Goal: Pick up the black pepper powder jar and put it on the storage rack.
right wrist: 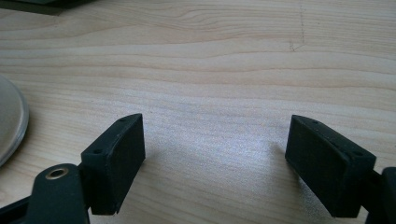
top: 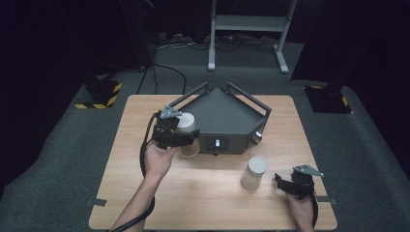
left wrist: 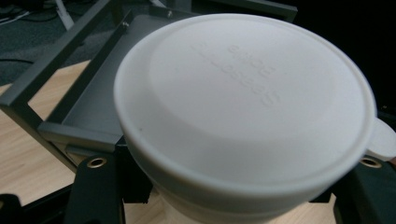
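White lidded cup clamped in left claw, embossed lid lettering seemingly unreadable, right claw apart over wooden table.

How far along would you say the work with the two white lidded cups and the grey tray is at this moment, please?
Nothing looks finished: the grey tray holds no cup. In hand: the left claw is shut on one lidded cup, lifted at the tray's front-left corner. Left: the second lidded cup stands on the wooden table in front of the tray, with the right claw open beside it, not touching. The goal is my guess.
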A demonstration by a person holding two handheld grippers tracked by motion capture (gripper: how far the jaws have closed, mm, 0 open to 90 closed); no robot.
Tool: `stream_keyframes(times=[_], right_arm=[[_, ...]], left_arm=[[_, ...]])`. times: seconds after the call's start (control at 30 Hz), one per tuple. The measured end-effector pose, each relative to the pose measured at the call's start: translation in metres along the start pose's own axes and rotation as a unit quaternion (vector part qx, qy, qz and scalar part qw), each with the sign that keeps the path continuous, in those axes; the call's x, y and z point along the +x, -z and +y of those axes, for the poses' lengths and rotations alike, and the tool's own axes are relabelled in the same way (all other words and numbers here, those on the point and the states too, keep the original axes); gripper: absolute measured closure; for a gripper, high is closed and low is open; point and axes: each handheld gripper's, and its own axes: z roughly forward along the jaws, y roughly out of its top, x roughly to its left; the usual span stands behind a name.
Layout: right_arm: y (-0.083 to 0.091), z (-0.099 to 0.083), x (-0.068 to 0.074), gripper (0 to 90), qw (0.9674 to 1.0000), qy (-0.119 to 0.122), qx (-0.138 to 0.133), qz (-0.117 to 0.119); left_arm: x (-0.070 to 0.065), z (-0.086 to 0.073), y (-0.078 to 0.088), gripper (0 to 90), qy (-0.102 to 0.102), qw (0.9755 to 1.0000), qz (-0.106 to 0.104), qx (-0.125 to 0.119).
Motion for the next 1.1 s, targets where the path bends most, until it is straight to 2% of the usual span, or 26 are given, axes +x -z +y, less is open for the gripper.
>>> stream_keyframes(times=[0.03, 0.17, 0.43, 0.63, 0.8, 0.9, 1.1], right_arm=[[0.0, 0.0, 0.0, 19.7, 1.0, 0.0, 0.0, 0.0], [0.0, 0.0, 0.0, 19.7, 1.0, 0.001, 0.0, 0.0], [0.0, -0.001, 0.0, 19.7, 1.0, 0.0, -0.002, 0.001], [0.0, 0.0, 0.0, 19.7, 1.0, 0.003, 0.001, 0.001], [0.0, 0.001, 0.002, 19.7, 1.0, 0.004, 0.002, -0.001], [0.0, 0.001, 0.001, 19.8, 1.0, 0.005, 0.002, -0.001], [0.0, 0.0, 0.001, 19.8, 1.0, 0.004, 0.001, 0.0]], left_arm=[[0.0, 0.007, -0.001, 35.5, -0.002, 1.0, 0.001, 0.0], [-0.001, 0.018, -0.005, 35.5, -0.004, 1.0, 0.005, 0.0], [-0.002, 0.035, -0.018, 35.5, 0.001, 0.9999, 0.015, -0.002], [-0.007, 0.05, -0.033, 35.5, 0.004, 0.9993, 0.036, -0.004], [-0.011, 0.055, -0.042, 35.5, 0.007, 0.9986, 0.051, -0.009], [-0.015, 0.057, -0.05, 35.5, 0.009, 0.9977, 0.067, -0.009], [-0.015, 0.059, -0.062, 35.5, 0.018, 0.9959, 0.088, -0.006]])
